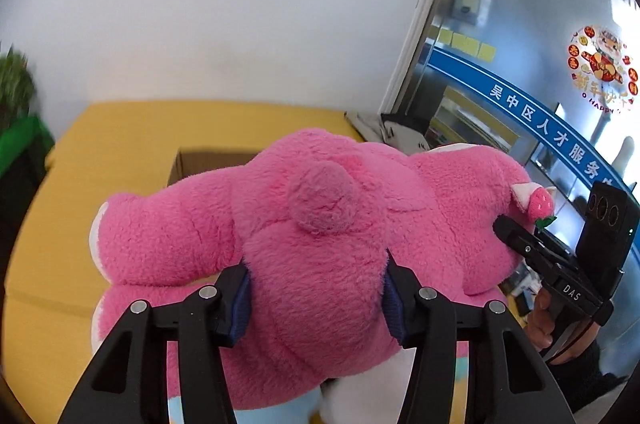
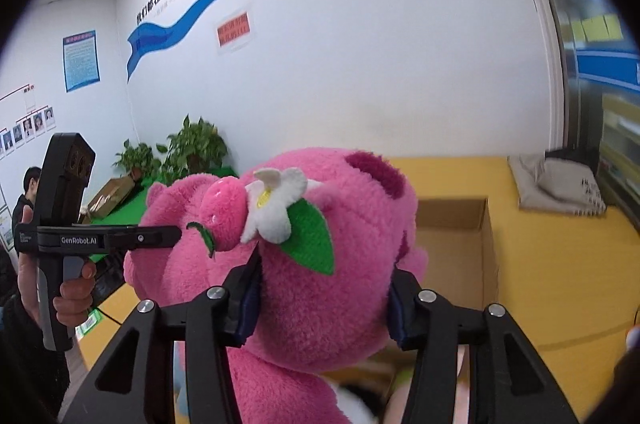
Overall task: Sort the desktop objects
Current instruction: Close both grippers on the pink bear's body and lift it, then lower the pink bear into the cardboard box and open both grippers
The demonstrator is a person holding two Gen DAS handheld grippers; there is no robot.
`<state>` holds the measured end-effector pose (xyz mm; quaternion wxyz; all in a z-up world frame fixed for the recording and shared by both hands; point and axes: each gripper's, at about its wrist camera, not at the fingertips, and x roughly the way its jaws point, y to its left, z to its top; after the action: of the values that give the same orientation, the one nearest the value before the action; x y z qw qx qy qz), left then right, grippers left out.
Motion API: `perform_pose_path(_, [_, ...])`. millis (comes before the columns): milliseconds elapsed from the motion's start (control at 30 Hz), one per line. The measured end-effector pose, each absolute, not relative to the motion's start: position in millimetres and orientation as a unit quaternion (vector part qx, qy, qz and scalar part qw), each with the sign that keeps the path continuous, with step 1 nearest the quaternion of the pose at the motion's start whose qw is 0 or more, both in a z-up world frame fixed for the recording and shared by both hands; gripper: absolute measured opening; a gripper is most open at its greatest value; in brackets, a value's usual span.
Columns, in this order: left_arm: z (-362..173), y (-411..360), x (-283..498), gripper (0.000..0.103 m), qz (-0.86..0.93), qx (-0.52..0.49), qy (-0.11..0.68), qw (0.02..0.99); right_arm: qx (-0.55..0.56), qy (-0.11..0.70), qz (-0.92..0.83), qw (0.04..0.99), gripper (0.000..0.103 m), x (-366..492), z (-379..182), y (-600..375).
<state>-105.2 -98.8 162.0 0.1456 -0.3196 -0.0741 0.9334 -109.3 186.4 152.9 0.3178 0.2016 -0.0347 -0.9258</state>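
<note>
A big pink plush bear (image 1: 320, 244) is held in the air over the yellow table (image 1: 120, 128). My left gripper (image 1: 316, 300) is shut on its rear body, just below the round tail (image 1: 322, 198). My right gripper (image 2: 324, 304) is shut on its head (image 2: 320, 264), beside the white flower and green leaf (image 2: 276, 204). The right gripper also shows in the left wrist view (image 1: 560, 264), pressed into the head. The left gripper also shows in the right wrist view (image 2: 120, 238), pressed into the bear. An open cardboard box (image 2: 456, 244) lies behind and under the bear.
A grey bag (image 2: 560, 184) lies at the table's far right by the glass wall. Potted plants (image 2: 192, 148) and a green-covered table stand at the left. A person (image 2: 28, 192) stands at the far left. A white wall lies behind.
</note>
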Motion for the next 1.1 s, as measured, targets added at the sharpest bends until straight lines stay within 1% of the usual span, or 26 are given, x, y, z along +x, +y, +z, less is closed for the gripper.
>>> perform_pose_path(67, [175.3,-88.4,-143.7,0.057,0.938,-0.313,-0.046,0.143,0.186,-0.038,-0.931,0.312,0.049,-140.0,160.0,187.0])
perform_pose_path(167, [173.1,-71.8,-211.4,0.057,0.934,-0.325,-0.025,0.146,0.167,-0.051,-0.938,0.301,0.05,-198.3,159.1,190.3])
perform_pose_path(267, [150.1,-61.0,-273.5,0.057,0.922,-0.356,-0.019,0.15,0.187,-0.058,-0.939,0.284,0.05,-258.3,138.6,195.5])
perform_pose_path(367, [101.1,-52.4,-328.0,0.056,0.902,-0.403,-0.022,0.15,0.222,-0.051,-0.936,0.269,0.05,-304.1,98.9,196.6])
perform_pose_path(400, [81.7,-49.9,-342.4,0.055,0.895,-0.42,-0.023,0.148,0.234,-0.045,-0.934,0.264,0.051,-315.4,85.1,196.1])
perform_pose_path(433, [61.2,-47.6,-354.9,0.05,0.887,-0.437,-0.025,0.144,0.256,-0.042,-0.93,0.26,0.051,-329.4,66.5,195.8])
perform_pose_path(467, [40.6,-45.3,-367.4,0.043,0.879,-0.454,-0.027,0.14,0.282,-0.038,-0.924,0.254,0.051,-340.8,48.5,195.0])
perform_pose_path(533, [10.9,-42.4,-383.8,0.035,0.868,-0.477,-0.031,0.135,0.339,-0.031,-0.909,0.24,0.052,-360.2,17.6,192.9])
perform_pose_path(600, [7.3,-37.9,-387.9,0.036,0.871,-0.471,-0.022,0.136,0.388,-0.034,-0.892,0.228,0.053,-375.2,-0.1,192.1])
perform_pose_path(633, [5.5,-35.7,-389.9,0.037,0.873,-0.468,-0.018,0.136,0.396,-0.039,-0.889,0.227,0.055,-379.6,-1.5,193.6])
perform_pose_path(700, [3.2,-30.3,-392.6,0.041,0.875,-0.464,-0.008,0.138,0.425,-0.035,-0.878,0.217,0.06,-388.3,-8.2,194.0])
perform_pose_path(733, [3.9,-28.1,-391.8,0.045,0.876,-0.463,-0.004,0.137,0.443,-0.04,-0.87,0.213,0.062,-393.1,-13.9,195.6])
perform_pose_path(800, [4.8,-28.1,-390.7,0.051,0.878,-0.46,0.001,0.133,0.453,-0.059,-0.864,0.211,0.071,-396.1,-18.5,202.2])
perform_pose_path(833, [6.3,-29.6,-388.2,0.056,0.879,-0.459,0.0,0.131,0.451,-0.064,-0.865,0.212,0.073,-394.7,-16.4,204.8])
perform_pose_path(867, [9.1,-32.8,-383.4,0.058,0.879,-0.458,-0.005,0.13,0.446,-0.067,-0.867,0.212,0.079,-392.4,-12.9,207.0])
perform_pose_path(933, [16.4,-40.4,-368.9,0.058,0.882,-0.455,-0.011,0.124,0.428,-0.055,-0.878,0.208,0.079,-384.6,-1.5,207.4])
perform_pose_path(1000, [29.6,-51.3,-338.2,0.06,0.89,-0.443,-0.002,0.112,0.399,-0.033,-0.891,0.215,0.08,-363.2,18.8,209.1])
perform_pose_path(1033, [36.2,-56.7,-322.9,0.07,0.893,-0.437,0.002,0.106,0.384,-0.022,-0.896,0.219,0.081,-351.6,29.5,210.0])
perform_pose_path(1067, [42.8,-62.1,-307.6,0.085,0.897,-0.431,0.006,0.1,0.37,-0.013,-0.901,0.227,0.083,-335.0,41.5,211.4])
perform_pose_path(1100, [49.4,-67.5,-292.3,0.092,0.9,-0.425,0.01,0.094,0.362,-0.007,-0.902,0.235,0.083,-317.6,49.9,211.1])
